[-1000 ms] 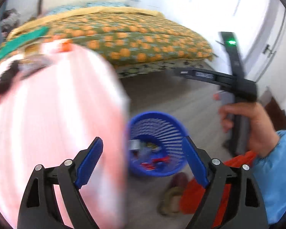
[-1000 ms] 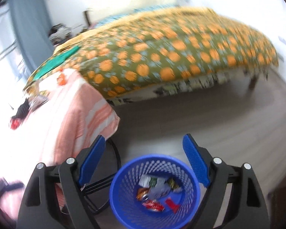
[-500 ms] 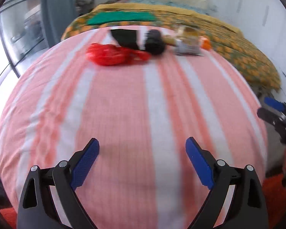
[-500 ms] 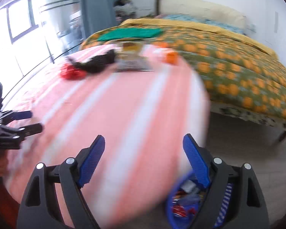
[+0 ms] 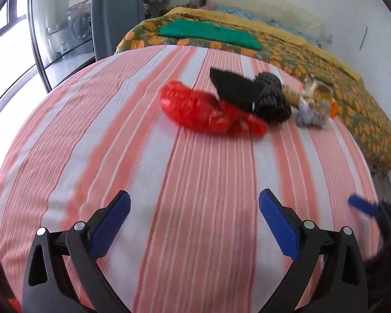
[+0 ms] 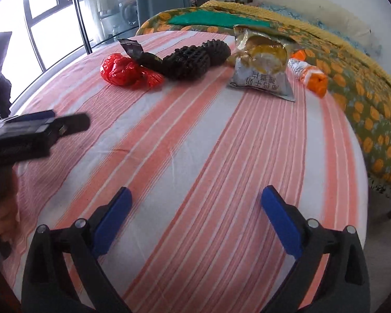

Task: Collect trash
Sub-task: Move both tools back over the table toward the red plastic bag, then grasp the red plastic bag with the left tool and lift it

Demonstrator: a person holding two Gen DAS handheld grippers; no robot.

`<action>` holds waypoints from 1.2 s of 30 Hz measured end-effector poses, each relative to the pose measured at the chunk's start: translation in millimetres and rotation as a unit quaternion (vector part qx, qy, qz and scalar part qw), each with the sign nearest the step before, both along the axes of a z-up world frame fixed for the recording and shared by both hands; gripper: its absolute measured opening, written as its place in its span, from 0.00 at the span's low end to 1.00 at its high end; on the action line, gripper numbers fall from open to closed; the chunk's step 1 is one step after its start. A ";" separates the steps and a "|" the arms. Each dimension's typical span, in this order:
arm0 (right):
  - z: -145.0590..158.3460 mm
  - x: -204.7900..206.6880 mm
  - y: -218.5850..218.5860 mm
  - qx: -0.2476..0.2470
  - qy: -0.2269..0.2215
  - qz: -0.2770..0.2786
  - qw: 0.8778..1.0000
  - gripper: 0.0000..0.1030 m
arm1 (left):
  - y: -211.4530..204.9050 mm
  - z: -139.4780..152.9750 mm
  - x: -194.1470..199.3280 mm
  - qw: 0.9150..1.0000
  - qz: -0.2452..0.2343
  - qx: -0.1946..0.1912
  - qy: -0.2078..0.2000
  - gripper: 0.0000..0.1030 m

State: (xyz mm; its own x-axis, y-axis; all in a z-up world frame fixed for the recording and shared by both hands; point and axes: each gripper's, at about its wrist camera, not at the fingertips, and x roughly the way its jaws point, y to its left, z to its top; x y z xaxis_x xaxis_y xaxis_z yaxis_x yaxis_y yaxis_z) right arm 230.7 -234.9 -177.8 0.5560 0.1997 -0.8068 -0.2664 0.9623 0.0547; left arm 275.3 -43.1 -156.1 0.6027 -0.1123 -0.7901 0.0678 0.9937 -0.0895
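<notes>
Trash lies at the far side of a round table with a pink striped cloth (image 5: 169, 182) (image 6: 195, 143). There is a crumpled red plastic bag (image 5: 195, 108) (image 6: 125, 71), a black wrapper (image 5: 234, 88) (image 6: 136, 50), a black knobbly object (image 5: 271, 99) (image 6: 195, 57), a silver and yellow snack bag (image 5: 312, 107) (image 6: 263, 70) and an orange and white wrapper (image 6: 310, 74). My left gripper (image 5: 194, 221) is open and empty over the near cloth. My right gripper (image 6: 195, 219) is open and empty, also near the front.
A bed with an orange-flowered cover (image 5: 338, 78) (image 6: 365, 91) and a green cloth (image 5: 208, 32) stands behind the table. Windows (image 6: 47, 5) are at the left. The other gripper shows at the right edge of the left view (image 5: 365, 208) and at the left of the right view (image 6: 34, 133).
Both grippers have swung up from the blue trash basket on the floor to face the table top. The basket has left both views. Both stay open.
</notes>
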 end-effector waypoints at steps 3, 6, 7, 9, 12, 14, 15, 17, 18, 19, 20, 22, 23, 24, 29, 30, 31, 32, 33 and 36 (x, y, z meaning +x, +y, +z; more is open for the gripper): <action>0.2 -0.9 3.7 -0.005 -0.002 -0.001 1.000 0.94 | -14.2 2.1 29.0 1.000 0.009 0.002 -0.009 0.95; 1.8 -3.8 3.8 -0.004 -0.002 -0.002 1.000 0.94 | -21.3 1.3 56.5 0.999 0.034 0.004 -0.008 0.95; 2.2 -4.5 3.5 -0.004 -0.002 -0.002 1.000 0.94 | -20.7 1.0 64.3 0.999 0.043 0.000 -0.006 0.95; 2.3 -4.9 3.8 -0.004 -0.002 -0.002 1.000 0.94 | -15.3 0.0 74.3 0.998 0.056 0.001 -0.002 0.95; 2.3 -4.5 3.6 -0.003 -0.001 -0.002 1.000 0.95 | 3.7 -3.8 78.2 0.998 0.066 0.005 0.010 0.95; 1.9 -3.5 3.9 -0.003 -0.001 -0.002 1.000 0.95 | 21.2 -5.3 73.9 0.998 0.065 0.011 0.019 0.95; 1.9 -2.9 3.2 -0.003 -0.001 -0.002 1.000 0.95 | 30.8 -5.7 69.6 0.998 0.063 0.020 0.024 0.95; 2.0 -3.3 3.7 -0.003 -0.001 -0.002 1.000 0.95 | 50.6 -4.4 59.6 0.997 0.058 0.049 0.027 0.95; 1.9 -2.9 3.3 -0.003 -0.001 -0.002 1.000 0.95 | 58.3 -3.8 55.7 0.996 0.058 0.062 0.028 0.95; 1.9 -2.8 3.2 -0.003 -0.001 -0.002 1.000 0.95 | 67.8 -3.3 52.3 0.995 0.057 0.072 0.031 0.95; 2.0 -3.0 3.5 -0.002 -0.001 -0.002 1.000 0.94 | 74.0 -3.1 49.7 0.995 0.055 0.073 0.034 0.95; 1.8 -2.8 3.4 -0.003 -0.001 -0.002 1.000 0.94 | 85.8 -0.8 43.9 0.997 0.045 0.058 0.036 0.95; 1.9 -3.1 3.8 -0.003 -0.001 -0.002 1.000 0.94 | 88.9 1.5 41.9 0.998 0.040 0.041 0.031 0.95; 1.8 -2.8 3.4 -0.003 -0.001 -0.002 1.000 0.94 | 90.1 3.6 41.5 0.999 0.035 0.023 0.026 0.95; 1.8 -3.0 3.8 -0.003 -0.001 -0.002 1.000 0.94 | 73.5 13.4 63.8 0.999 0.018 -0.034 -0.003 0.95; 1.7 -2.8 3.5 -0.003 -0.001 -0.002 1.000 0.94 | 68.9 12.8 70.4 0.999 0.021 -0.030 -0.005 0.95; 1.8 -3.0 3.7 -0.003 -0.001 -0.002 1.000 0.94 | 64.1 9.9 81.4 0.999 0.027 -0.025 -0.001 0.95; 1.8 -3.1 3.6 -0.002 -0.001 -0.002 1.000 0.94 | 61.4 7.6 87.3 0.999 0.034 -0.026 0.003 0.94; 1.8 -3.0 3.7 -0.002 -0.001 -0.002 1.000 0.94 | 59.5 4.5 94.3 0.999 0.042 -0.032 0.005 0.94; 1.8 -2.9 3.6 -0.002 -0.001 -0.003 1.000 0.94 | 53.5 -5.3 105.5 0.998 0.051 -0.040 0.014 0.87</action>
